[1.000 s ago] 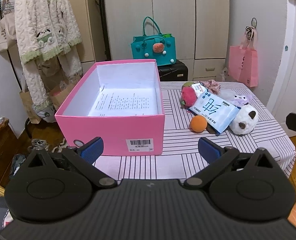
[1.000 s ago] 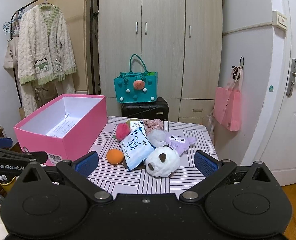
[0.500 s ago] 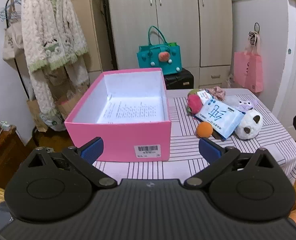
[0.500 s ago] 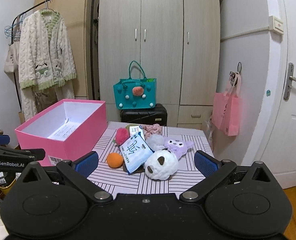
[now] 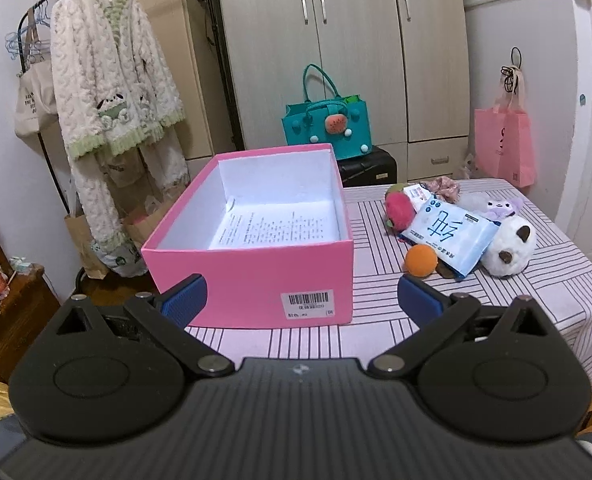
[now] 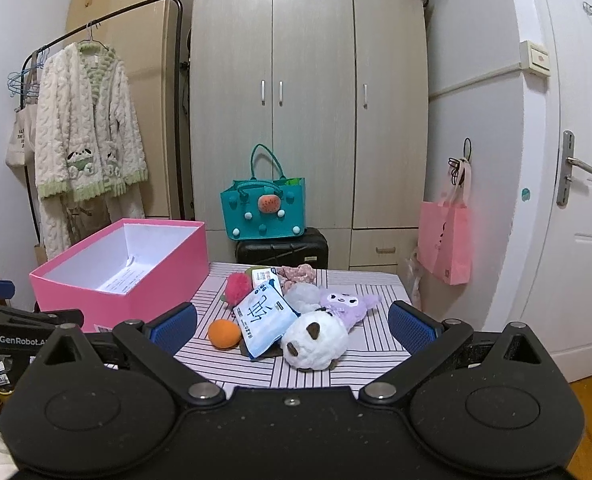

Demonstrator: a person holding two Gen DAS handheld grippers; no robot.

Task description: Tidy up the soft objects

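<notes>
An open pink box with a printed sheet inside stands on the left of a striped table. Right of it lies a heap of soft things: a white panda plush, an orange ball, a blue tissue pack, a red plush, a purple plush and a pink scrunchie. My left gripper is open and empty before the box. My right gripper is open and empty before the heap.
A teal bag sits on a black case behind the table, before a wardrobe. A pink bag hangs right, by a door. A clothes rack with a fleece jacket stands left. The left gripper's arm shows in the right wrist view.
Both grippers have drawn back and risen from the table, so box and heap look smaller and farther. Both stay open and empty. Nothing on the table moved.
</notes>
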